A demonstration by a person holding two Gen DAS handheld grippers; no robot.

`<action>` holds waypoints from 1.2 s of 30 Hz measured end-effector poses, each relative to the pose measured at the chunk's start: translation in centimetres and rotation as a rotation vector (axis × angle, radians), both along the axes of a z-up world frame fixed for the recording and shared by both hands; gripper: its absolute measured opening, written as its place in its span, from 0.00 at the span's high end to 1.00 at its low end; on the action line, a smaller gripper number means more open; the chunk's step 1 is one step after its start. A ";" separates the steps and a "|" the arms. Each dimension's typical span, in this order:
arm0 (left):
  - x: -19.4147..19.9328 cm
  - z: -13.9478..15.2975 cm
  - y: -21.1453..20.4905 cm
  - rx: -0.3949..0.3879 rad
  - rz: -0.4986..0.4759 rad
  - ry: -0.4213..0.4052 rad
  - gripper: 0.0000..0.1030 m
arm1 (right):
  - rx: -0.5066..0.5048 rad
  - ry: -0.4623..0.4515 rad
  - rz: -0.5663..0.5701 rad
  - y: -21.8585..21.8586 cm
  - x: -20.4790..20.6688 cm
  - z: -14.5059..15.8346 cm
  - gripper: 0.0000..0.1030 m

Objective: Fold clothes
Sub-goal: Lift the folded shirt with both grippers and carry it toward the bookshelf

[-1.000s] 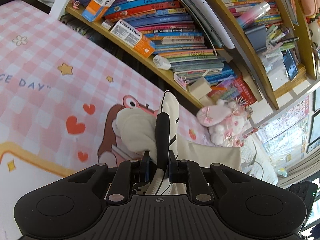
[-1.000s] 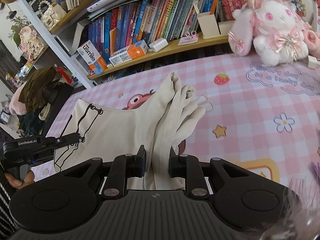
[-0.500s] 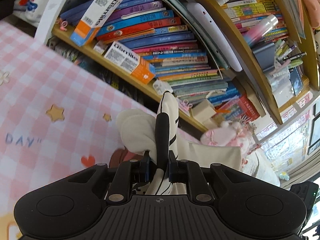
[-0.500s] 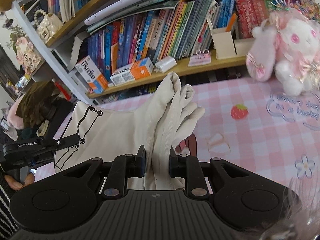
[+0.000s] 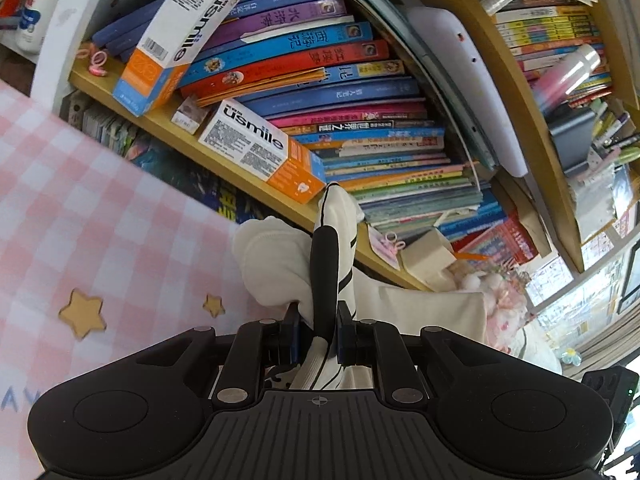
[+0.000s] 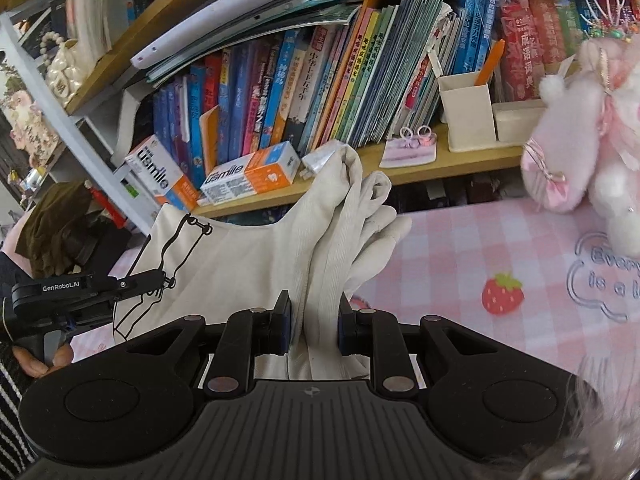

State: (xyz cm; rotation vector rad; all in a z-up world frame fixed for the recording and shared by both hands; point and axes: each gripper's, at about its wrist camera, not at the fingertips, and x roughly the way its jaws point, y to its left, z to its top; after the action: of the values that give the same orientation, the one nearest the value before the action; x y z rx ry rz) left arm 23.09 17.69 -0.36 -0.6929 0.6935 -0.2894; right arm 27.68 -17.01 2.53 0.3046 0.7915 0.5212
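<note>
Tongs, left (image 5: 318, 338) and right (image 6: 314, 330): each clamped on bunched cream garment (image 6: 240, 256), held spread above pink checked surface (image 6: 460, 248); best kept taut, level, lowered evenly.

garment (image 6: 248, 264): cream, black line print | bunched, lifted above pink checked cloth (image 6: 460, 248)

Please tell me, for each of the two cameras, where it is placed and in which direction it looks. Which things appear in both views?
Left wrist view: sits on the left gripper, facing the bookshelf over the pink checked cloth; its fingers pinch the cream garment.
Right wrist view: sits on the right gripper, facing the same shelf; shows the left gripper, a hand, a striped sleeve.
Shared: garment, usmile boxes, plush toy.
</note>
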 end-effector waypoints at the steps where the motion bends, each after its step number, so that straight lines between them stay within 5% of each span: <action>1: 0.5 -0.1 0.0 0.000 -0.001 -0.001 0.86 | -0.003 -0.002 -0.001 0.1 0.5 -0.1 0.82; 26: 6.6 -2.8 0.4 0.024 -0.011 -0.015 0.85 | -0.019 -0.007 0.004 0.4 6.8 -3.1 0.82; 36: 6.6 -6.2 0.9 0.052 0.038 0.061 0.74 | 0.036 0.124 -0.038 -0.5 8.3 -7.2 0.80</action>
State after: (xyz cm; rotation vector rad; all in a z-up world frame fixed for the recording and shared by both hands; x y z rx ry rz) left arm 29.65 18.59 -6.52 -0.6666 0.7430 -0.2146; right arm 35.97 -17.47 -4.71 0.3870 0.8956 0.4845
